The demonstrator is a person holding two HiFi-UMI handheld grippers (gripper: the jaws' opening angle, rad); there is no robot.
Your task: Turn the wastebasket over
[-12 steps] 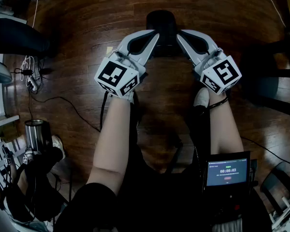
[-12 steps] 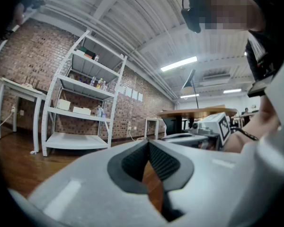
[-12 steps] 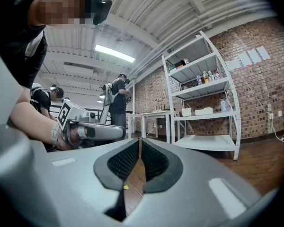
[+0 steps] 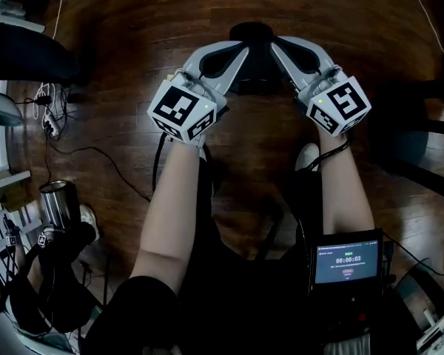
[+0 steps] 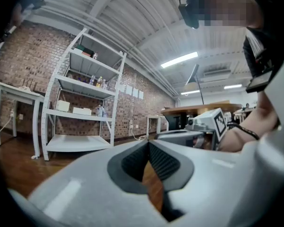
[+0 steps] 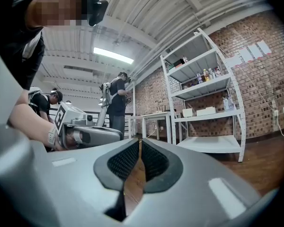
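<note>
One dark wastebasket (image 4: 250, 32) sits on the wooden floor (image 4: 133, 35) at 12 o'clock in the head view, with the left tongs (image 4: 239, 49) reaching toward it from its 7 o'clock and the right tongs (image 4: 276, 44) from its 5 o'clock, both closed on nothing.

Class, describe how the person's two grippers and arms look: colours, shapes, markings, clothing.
The left gripper and right gripper are light grey tapering shells with black ribbed pads inside. Each carries a white cube with black square markers. The person wears black short sleeves and a dark band on the right wrist.
</note>
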